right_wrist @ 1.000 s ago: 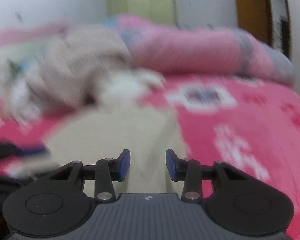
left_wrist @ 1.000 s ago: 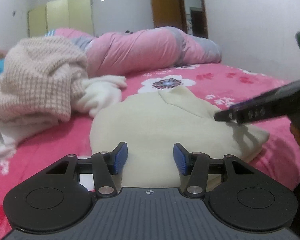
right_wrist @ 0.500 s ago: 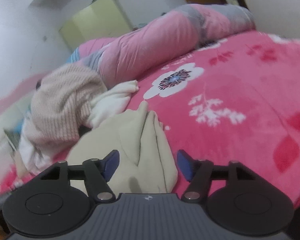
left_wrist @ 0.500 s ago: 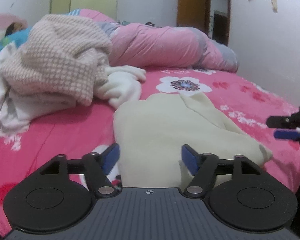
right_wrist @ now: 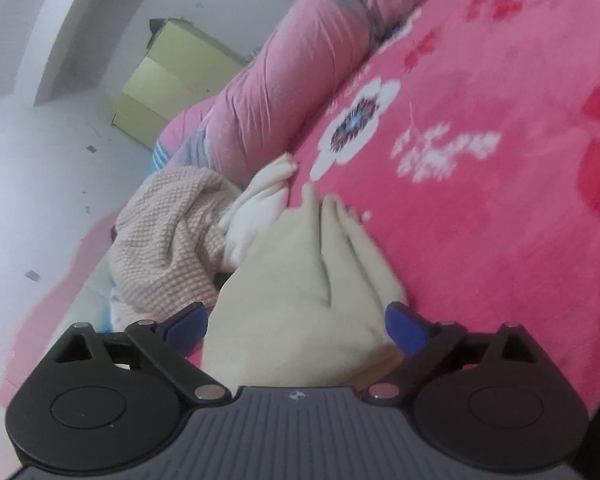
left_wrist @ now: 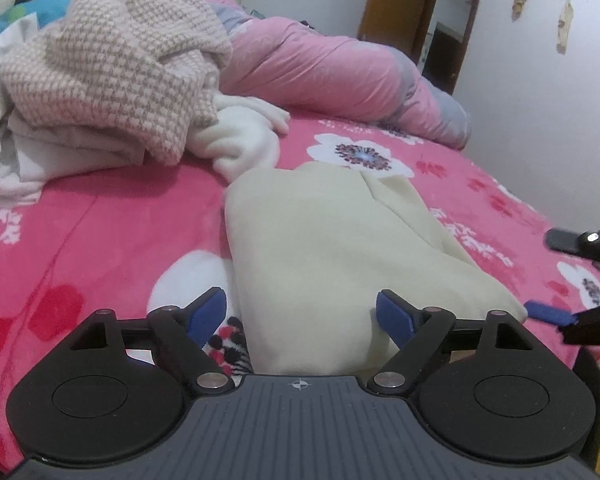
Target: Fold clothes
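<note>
Bed (left_wrist: 100,216) in a pink floral blanket carries everything. Cream garment (left_wrist: 324,248) lies folded at the near edge, between both sets of fingers. Risk, judged: it's thick and soft, so a shallow pinch could take only the top layer and undo the fold. Unfolded pile, checked knit (left_wrist: 112,60) on top, sits just beside it and could snag. Left gripper (left_wrist: 300,316) and right gripper (right_wrist: 296,326) fingers opening, holding nothing.

Soft indoor light, fisheye bending, right view blurred
</note>
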{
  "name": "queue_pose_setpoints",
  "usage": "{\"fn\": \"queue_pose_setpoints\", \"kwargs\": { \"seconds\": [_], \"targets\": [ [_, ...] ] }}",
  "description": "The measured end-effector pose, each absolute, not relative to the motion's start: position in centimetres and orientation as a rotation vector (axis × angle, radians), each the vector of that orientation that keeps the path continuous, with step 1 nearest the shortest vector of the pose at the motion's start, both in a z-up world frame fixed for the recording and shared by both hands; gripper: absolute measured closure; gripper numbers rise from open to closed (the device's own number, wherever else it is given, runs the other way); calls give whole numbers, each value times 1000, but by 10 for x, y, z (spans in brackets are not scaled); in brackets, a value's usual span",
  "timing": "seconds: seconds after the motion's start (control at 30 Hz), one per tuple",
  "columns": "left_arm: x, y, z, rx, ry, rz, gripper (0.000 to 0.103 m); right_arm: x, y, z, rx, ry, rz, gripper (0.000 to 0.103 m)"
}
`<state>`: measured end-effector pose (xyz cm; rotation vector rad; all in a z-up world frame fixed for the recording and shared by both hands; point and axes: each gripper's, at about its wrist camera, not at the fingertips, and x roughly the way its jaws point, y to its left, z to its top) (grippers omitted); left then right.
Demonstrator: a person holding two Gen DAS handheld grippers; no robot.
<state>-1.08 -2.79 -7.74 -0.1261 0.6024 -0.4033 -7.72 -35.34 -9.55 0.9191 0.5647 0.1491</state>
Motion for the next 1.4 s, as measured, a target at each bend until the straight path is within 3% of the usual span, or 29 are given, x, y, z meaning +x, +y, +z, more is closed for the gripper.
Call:
{"fn": "queue_pose_setpoints", "kwargs": {
  "seconds": [0.5,1.4],
  "targets": [
    [-10,-31,-84,-70,608,-399,14,-78,-351,-127,1113,691,107,5],
    [-26,-27,-78,-99,593,-538,9,-84,-365,-148,1297,638,174,5]
  ]
}}
